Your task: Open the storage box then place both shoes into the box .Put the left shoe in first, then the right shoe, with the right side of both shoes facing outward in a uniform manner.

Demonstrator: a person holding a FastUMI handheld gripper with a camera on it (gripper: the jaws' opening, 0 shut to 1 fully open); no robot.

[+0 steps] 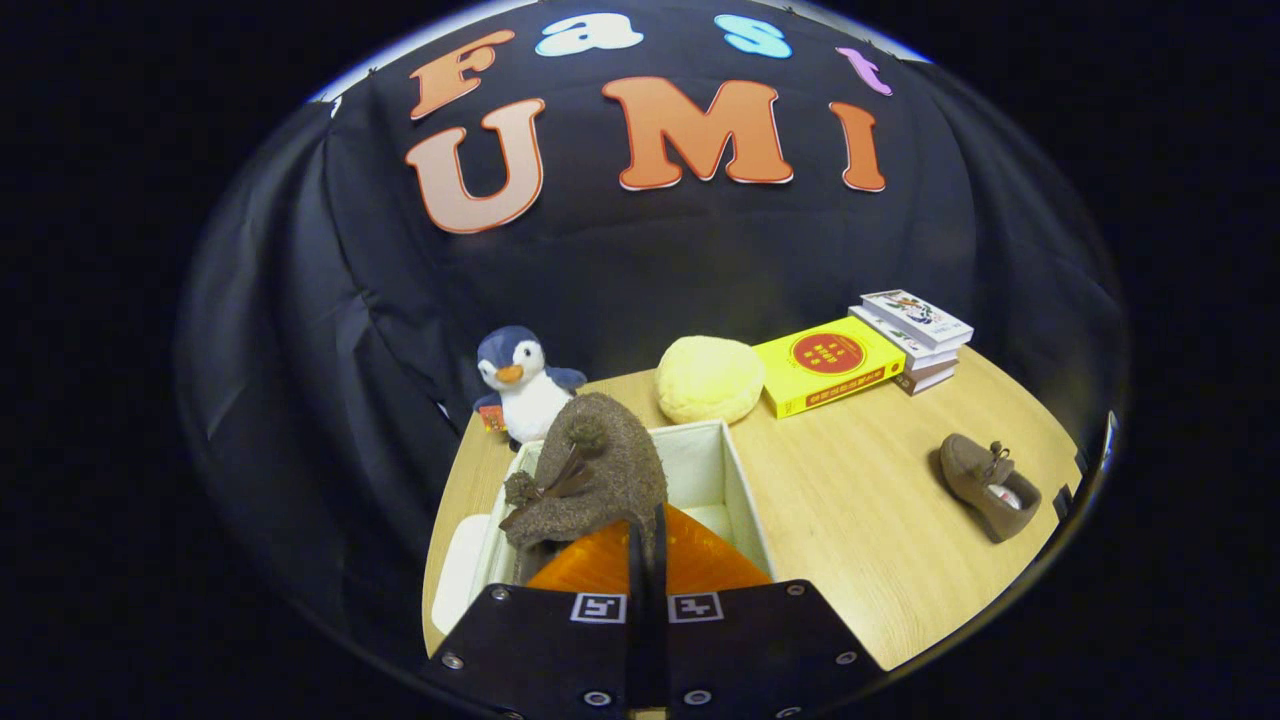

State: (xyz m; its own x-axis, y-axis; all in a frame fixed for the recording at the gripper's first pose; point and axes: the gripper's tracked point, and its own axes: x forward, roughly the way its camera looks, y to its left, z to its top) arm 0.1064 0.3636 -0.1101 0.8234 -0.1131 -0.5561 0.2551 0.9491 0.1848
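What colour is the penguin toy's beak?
Orange, seen best in the gripper view: the penguin toy's beak.

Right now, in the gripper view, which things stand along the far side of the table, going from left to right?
Penguin plush → yellow cushion → yellow book → stack of books. Nearer, the gripper is shut on a brown shoe above the open storage box.

You have two brown shoes: one [590, 470] near, over the box, and one [990, 485] far right on the table [850, 520]. One white storage box [735, 480], open. One penguin toy [520, 385]. One yellow cushion [708, 378]. One yellow book [825, 365], plus one stack of three books [915, 335] beside it.
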